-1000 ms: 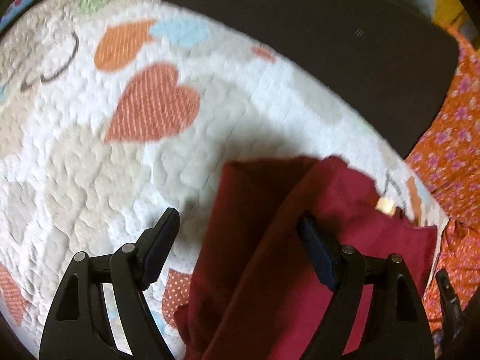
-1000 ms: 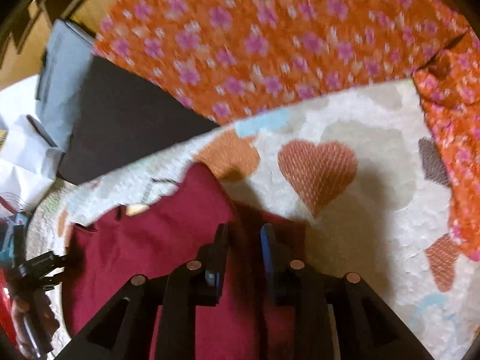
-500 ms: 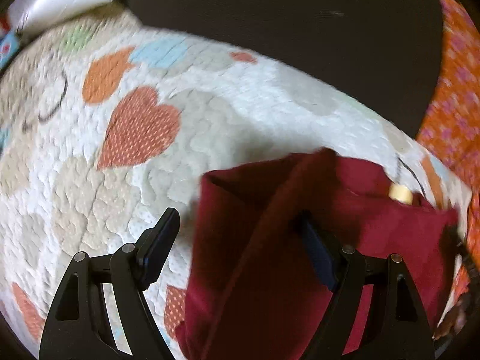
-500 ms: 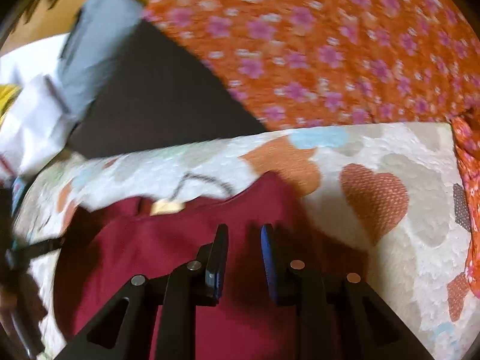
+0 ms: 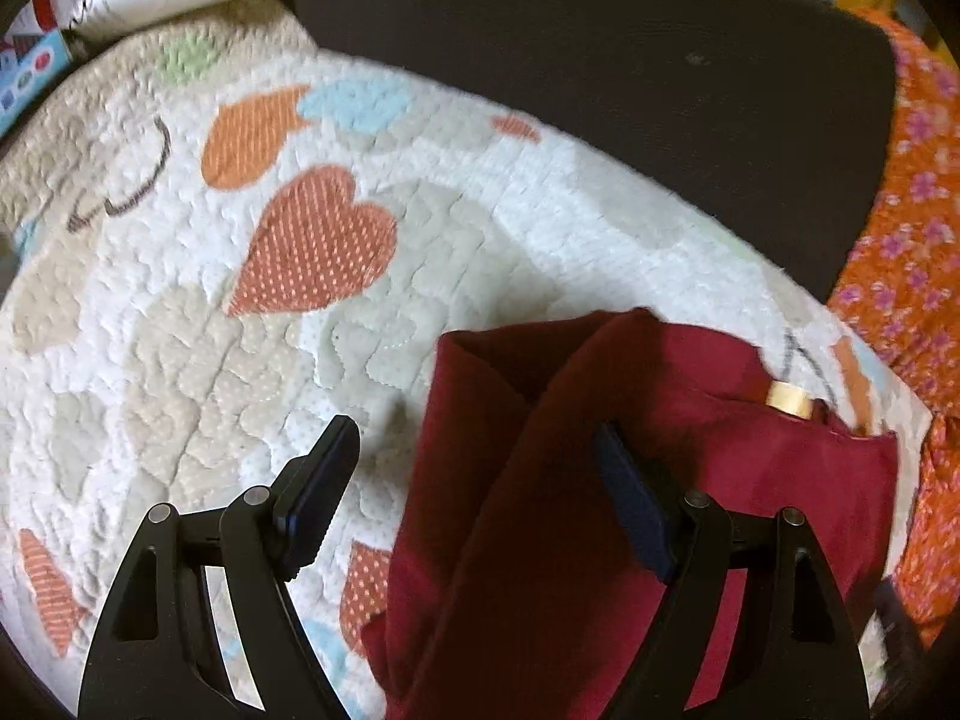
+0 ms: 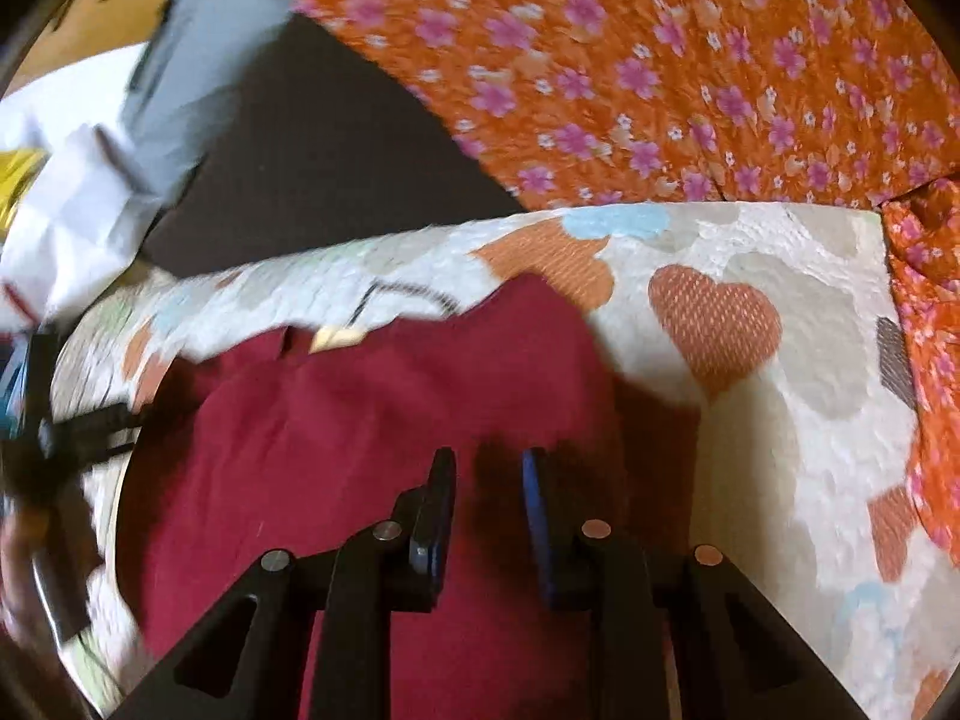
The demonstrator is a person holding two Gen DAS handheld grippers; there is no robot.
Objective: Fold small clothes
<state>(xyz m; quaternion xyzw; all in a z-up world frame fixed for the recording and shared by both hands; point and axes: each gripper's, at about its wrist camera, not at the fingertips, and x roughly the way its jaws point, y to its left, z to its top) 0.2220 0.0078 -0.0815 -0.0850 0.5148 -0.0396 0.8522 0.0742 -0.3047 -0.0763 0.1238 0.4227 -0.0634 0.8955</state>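
Left wrist view: the left gripper hangs over a heart-print quilt, its fingers spread wide, a raised fold of the maroon garment between them, untouched. A tan label shows at the garment's far edge, its writing unreadable.

Right wrist view: the right gripper points down over the maroon garment spread on the quilt, its fingers slightly parted, gripping nothing. Orange floral fabric lies beyond.

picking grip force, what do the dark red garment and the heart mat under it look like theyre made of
Dark red garment: looks like thin matte woven or knit cloth, probably cotton; it drapes in soft folds without shine. Heart-print mat: quilted padded fabric with a puffy stitched, dimpled surface, likely cotton or polyester.
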